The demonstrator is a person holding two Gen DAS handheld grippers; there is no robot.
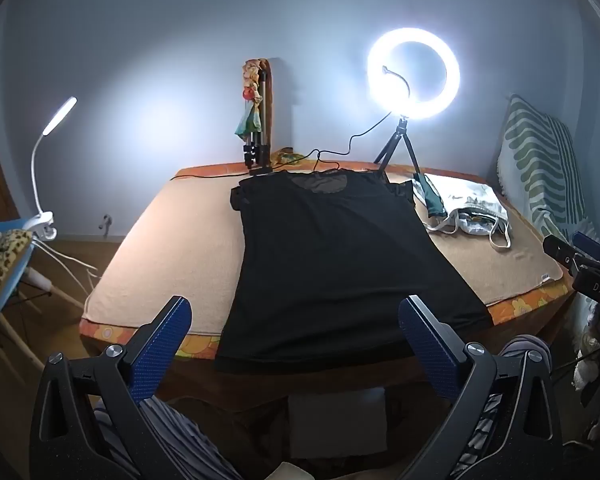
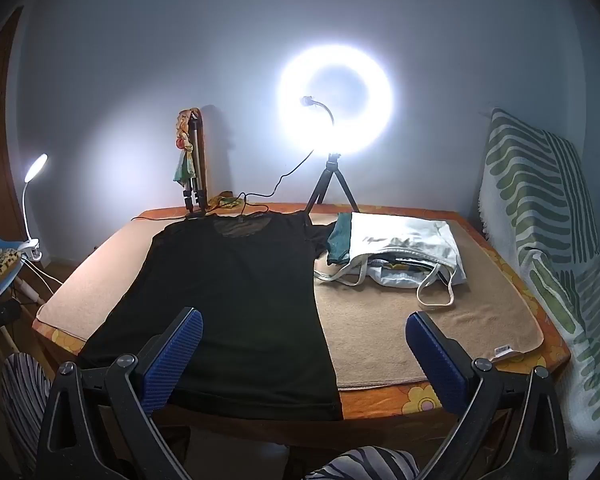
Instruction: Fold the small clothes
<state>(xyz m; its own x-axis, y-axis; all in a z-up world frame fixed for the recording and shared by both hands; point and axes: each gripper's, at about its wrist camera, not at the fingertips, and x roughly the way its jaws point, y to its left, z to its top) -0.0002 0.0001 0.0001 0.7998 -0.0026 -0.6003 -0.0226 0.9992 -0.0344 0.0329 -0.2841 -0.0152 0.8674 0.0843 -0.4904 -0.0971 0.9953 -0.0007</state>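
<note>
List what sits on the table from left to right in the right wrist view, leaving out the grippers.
Folded tripod with a scarf → black top → ring light on its tripod → white tote bag

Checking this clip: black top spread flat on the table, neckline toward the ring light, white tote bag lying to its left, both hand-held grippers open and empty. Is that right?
Not quite: the white tote bag lies to the right of the black top, as the right wrist view shows. The rest holds: the top is spread flat, neckline toward the ring light, and the left hand-held gripper and right hand-held gripper are open and empty.
</note>
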